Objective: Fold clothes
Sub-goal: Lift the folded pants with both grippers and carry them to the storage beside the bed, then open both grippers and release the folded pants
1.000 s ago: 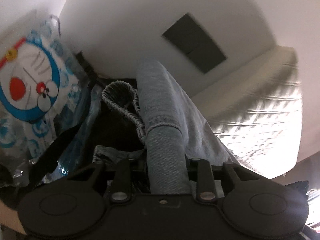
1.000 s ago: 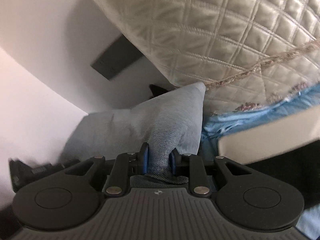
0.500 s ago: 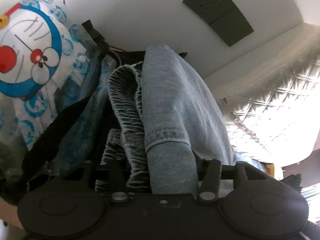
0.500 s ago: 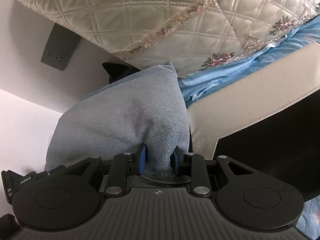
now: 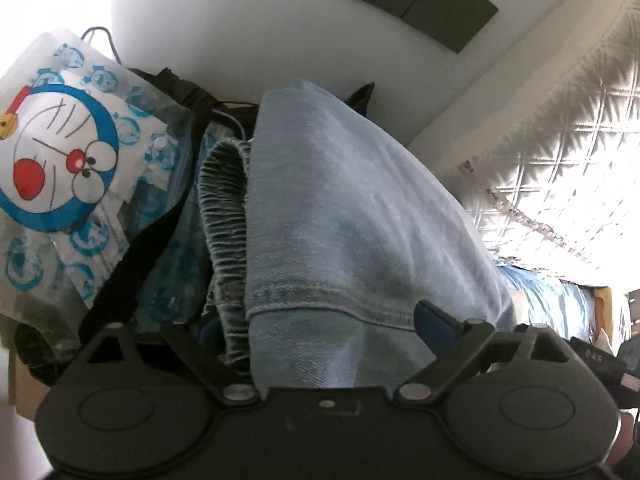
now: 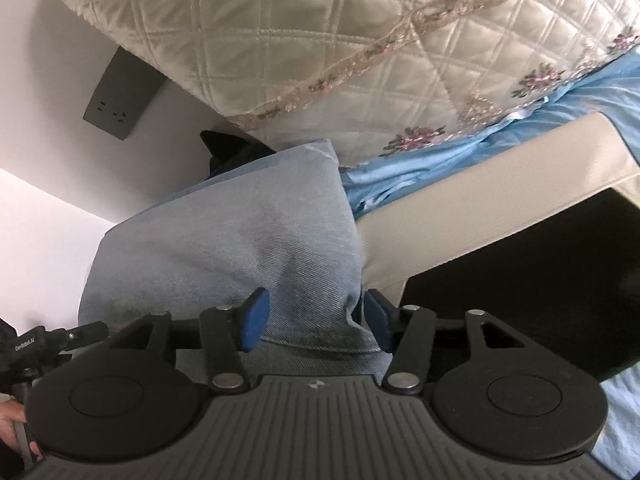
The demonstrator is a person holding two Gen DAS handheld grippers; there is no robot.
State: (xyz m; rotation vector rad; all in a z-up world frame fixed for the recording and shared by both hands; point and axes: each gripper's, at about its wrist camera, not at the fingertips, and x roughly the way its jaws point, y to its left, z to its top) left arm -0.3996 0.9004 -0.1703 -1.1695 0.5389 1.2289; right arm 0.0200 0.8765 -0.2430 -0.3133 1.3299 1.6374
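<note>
Folded light-blue jeans (image 5: 340,208) lie in the middle of the left wrist view, their gathered elastic waistband (image 5: 224,208) along the left side. The left gripper (image 5: 320,328) has its jaws spread wide and still opening. The hemmed edge of the denim lies loose between them, and the right pad (image 5: 430,320) stands clear of the cloth. In the right wrist view the same jeans (image 6: 240,240) fill the centre. The right gripper (image 6: 316,320) is also opening, with a fold of denim lying between its blue pads (image 6: 254,320).
A plastic bag with a blue cartoon cat (image 5: 60,152) and a black strap (image 5: 136,248) sit left of the jeans. Behind is a white wall with a dark socket plate (image 5: 416,0). A quilted cream bedspread (image 6: 320,40), blue sheet (image 6: 440,160) and cream bed frame (image 6: 480,208) lie to the right.
Both grippers were shut on the denim and have spread their jaws off it. The jeans have sunk and now rest beside the cartoon bag, and both views have tipped downward.
</note>
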